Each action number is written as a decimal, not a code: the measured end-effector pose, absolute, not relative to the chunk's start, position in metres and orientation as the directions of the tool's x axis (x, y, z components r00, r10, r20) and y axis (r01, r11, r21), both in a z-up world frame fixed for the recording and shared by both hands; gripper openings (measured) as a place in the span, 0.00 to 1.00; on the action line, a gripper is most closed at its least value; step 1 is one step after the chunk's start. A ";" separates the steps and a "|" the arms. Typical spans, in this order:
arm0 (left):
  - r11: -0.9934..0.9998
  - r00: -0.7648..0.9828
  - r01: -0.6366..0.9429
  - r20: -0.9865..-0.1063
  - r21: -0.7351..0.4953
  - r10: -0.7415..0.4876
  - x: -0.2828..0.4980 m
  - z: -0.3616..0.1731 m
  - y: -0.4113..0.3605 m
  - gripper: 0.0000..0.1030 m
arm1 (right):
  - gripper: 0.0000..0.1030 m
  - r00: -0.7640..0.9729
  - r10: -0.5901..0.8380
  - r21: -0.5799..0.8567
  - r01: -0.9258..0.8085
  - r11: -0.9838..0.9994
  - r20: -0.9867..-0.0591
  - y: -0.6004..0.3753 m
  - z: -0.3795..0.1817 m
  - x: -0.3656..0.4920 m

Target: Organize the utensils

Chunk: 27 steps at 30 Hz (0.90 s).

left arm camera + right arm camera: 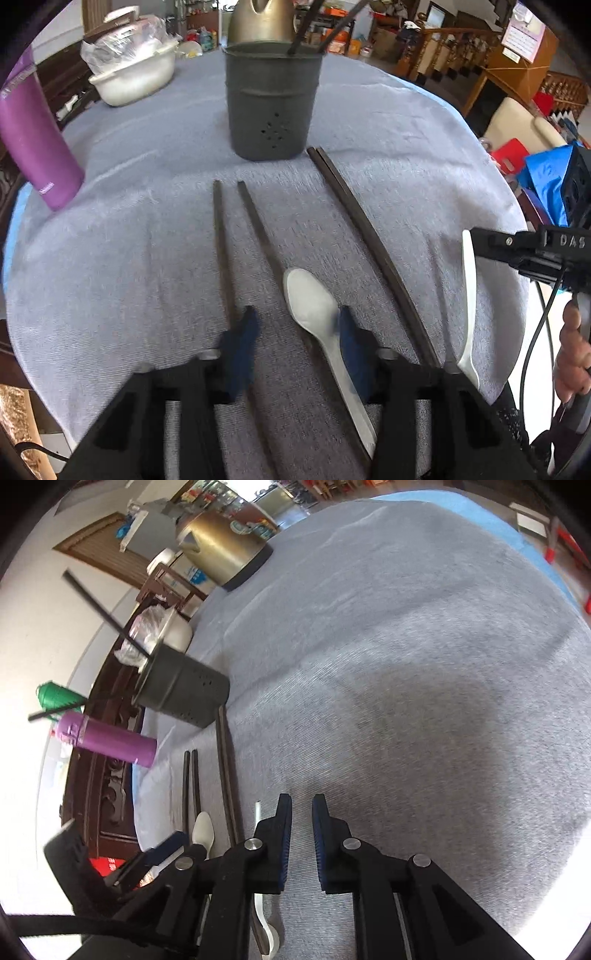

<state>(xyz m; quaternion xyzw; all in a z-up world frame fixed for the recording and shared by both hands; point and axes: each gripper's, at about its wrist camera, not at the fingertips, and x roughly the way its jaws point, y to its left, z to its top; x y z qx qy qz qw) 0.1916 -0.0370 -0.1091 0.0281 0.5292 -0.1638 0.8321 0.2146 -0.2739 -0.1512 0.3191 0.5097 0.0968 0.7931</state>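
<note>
On the table [388,122], left gripper [295,325] jaws straddle a white spoon [314,306] without clamping; right gripper [302,812] jaws stand narrow, empty.

Left wrist cam sits low and close over the grey cloth [147,258], facing the utensil holder [271,110] at 12 o'clock. Right wrist cam is rolled, so the holder [184,694] lands around 10 o'clock. Both catch the purple bottle [33,147] too.

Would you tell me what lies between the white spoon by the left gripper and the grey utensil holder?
In the left wrist view, only one dark chopstick and bare grey cloth.
</note>
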 end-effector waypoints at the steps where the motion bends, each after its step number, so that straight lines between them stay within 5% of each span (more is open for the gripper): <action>1: 0.942 0.385 0.305 -0.886 -0.141 -0.257 0.192 -0.109 -0.036 0.33 | 0.13 0.465 0.486 0.615 0.178 0.768 -0.740 -0.277 -0.151 0.214; 2: 0.941 0.387 0.308 -0.884 -0.143 -0.261 0.191 -0.108 -0.036 0.25 | 0.13 0.468 0.497 0.630 0.181 0.755 -0.731 -0.280 -0.151 0.213; 8: 0.949 0.409 0.284 -0.877 -0.140 -0.251 0.193 -0.105 -0.019 0.25 | 0.27 0.480 0.590 0.724 0.151 0.674 -0.649 -0.282 -0.150 0.209; 19: 0.934 0.474 0.278 -0.814 -0.224 -0.336 0.186 -0.079 0.009 0.25 | 0.28 0.423 0.577 0.676 0.123 0.727 -0.698 -0.254 -0.163 0.214; 21: 0.933 0.477 0.277 -0.810 -0.230 -0.341 0.185 -0.077 0.011 0.25 | 0.24 0.427 0.576 0.675 0.119 0.728 -0.697 -0.250 -0.165 0.215; 23: 0.932 0.479 0.274 -0.807 -0.236 -0.345 0.184 -0.076 0.015 0.25 | 0.10 0.444 0.561 0.665 0.113 0.738 -0.698 -0.249 -0.163 0.214; 27: 0.932 0.493 0.271 -0.797 -0.242 -0.350 0.182 -0.074 0.018 0.25 | 0.04 0.497 0.508 0.621 0.081 0.780 -0.703 -0.250 -0.151 0.210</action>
